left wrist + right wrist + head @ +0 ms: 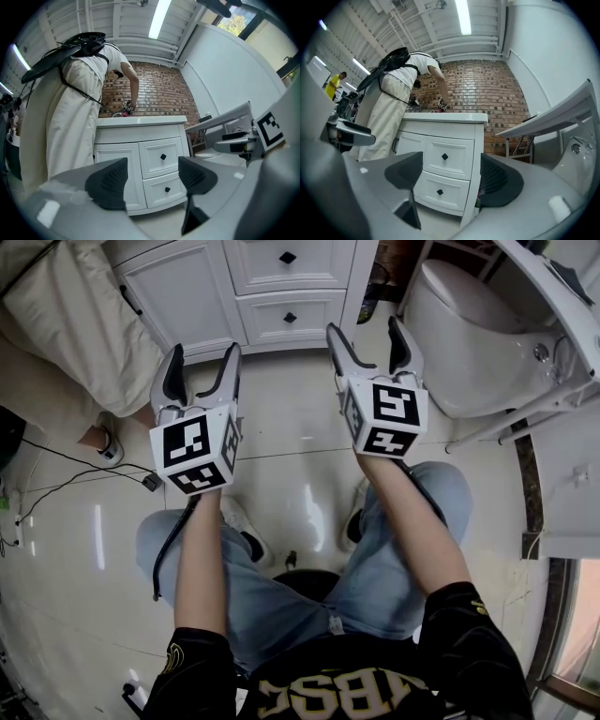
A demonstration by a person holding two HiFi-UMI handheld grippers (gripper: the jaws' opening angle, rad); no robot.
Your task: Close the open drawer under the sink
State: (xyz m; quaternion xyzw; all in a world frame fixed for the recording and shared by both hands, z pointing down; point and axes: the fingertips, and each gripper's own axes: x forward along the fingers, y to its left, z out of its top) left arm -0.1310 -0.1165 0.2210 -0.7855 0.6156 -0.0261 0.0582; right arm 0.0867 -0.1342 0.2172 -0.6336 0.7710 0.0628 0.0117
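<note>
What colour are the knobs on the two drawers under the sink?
Black knobs on white drawers; the right gripper view shows them best.

Glossy tiled floor [281, 437], brick back wall [487, 89], ceiling strip light [463, 16], white toilet [469, 324]

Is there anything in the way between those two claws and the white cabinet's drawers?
Nothing visible. Only bare floor separates the left gripper and right gripper from the upper drawer and lower drawer, both seemingly shut. The person in white stands beside them, at the cabinet door.
</note>
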